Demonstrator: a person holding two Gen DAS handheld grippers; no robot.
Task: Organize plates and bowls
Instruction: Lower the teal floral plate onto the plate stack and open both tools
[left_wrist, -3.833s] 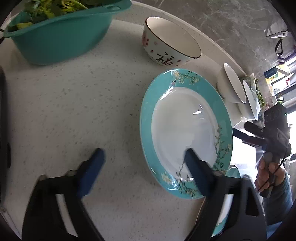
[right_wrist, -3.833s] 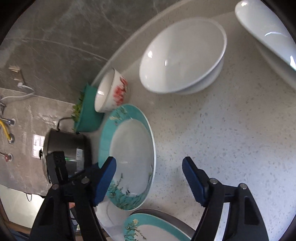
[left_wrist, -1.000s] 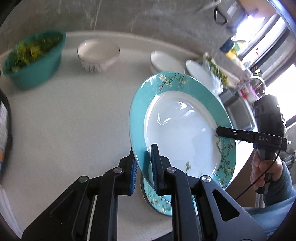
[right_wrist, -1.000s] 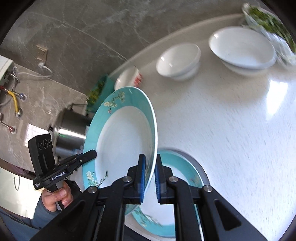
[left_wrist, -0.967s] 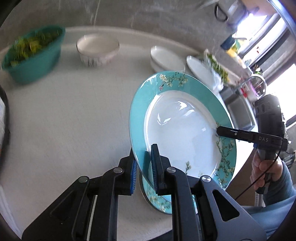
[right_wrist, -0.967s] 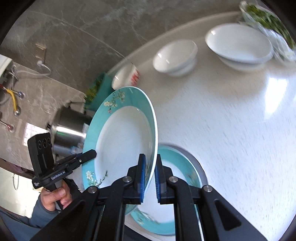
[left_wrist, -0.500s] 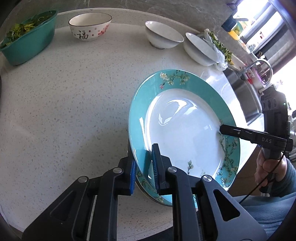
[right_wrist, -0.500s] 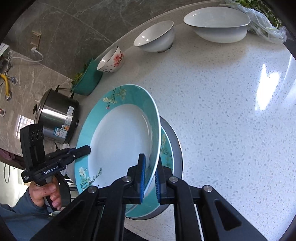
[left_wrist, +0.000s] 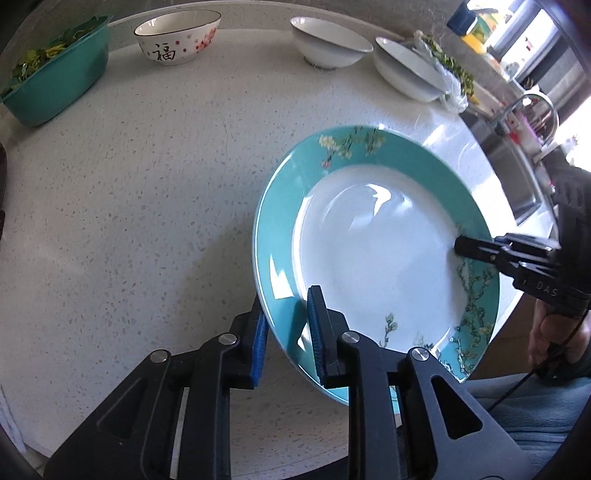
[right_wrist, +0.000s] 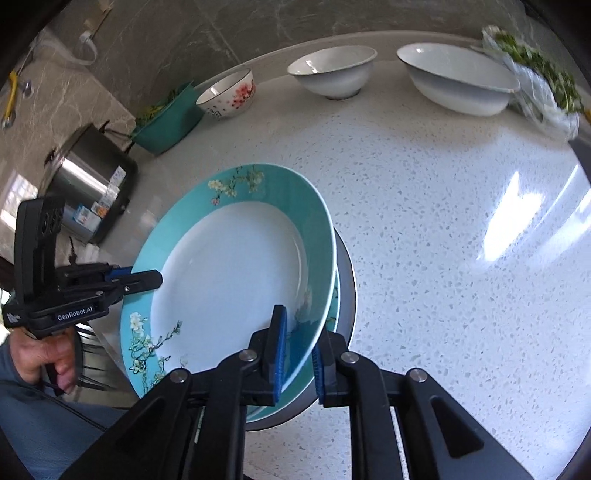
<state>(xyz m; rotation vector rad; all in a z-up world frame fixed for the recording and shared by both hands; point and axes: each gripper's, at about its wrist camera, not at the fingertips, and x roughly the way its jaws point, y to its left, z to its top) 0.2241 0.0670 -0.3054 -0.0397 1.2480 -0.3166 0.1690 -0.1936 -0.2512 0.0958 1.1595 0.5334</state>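
Note:
A teal-rimmed plate with blossom print (left_wrist: 373, 251) (right_wrist: 236, 288) lies on a second matching plate (right_wrist: 334, 301) near the counter's front edge. My left gripper (left_wrist: 286, 332) straddles the top plate's left rim, its blue pads slightly parted around the rim. My right gripper (right_wrist: 297, 358) straddles the opposite rim, its pads also slightly apart. Each gripper shows in the other's view. A floral bowl (left_wrist: 177, 37) (right_wrist: 229, 96), a white bowl (left_wrist: 330, 46) (right_wrist: 332, 75) and a wide white dish (left_wrist: 410, 74) (right_wrist: 461, 86) stand along the back.
A teal basin of greens (left_wrist: 51, 81) (right_wrist: 168, 122) sits at the back left. A steel pot (right_wrist: 92, 181) stands left of it. A bag of greens (right_wrist: 539, 85) lies at the back right, with a sink (left_wrist: 517, 177) beyond. The speckled white counter (right_wrist: 461, 240) surrounds the plates.
The top plate came down from a tilted hold onto the lower plate. Both grippers' pads have loosened from a tight pinch to a small gap around the rim.

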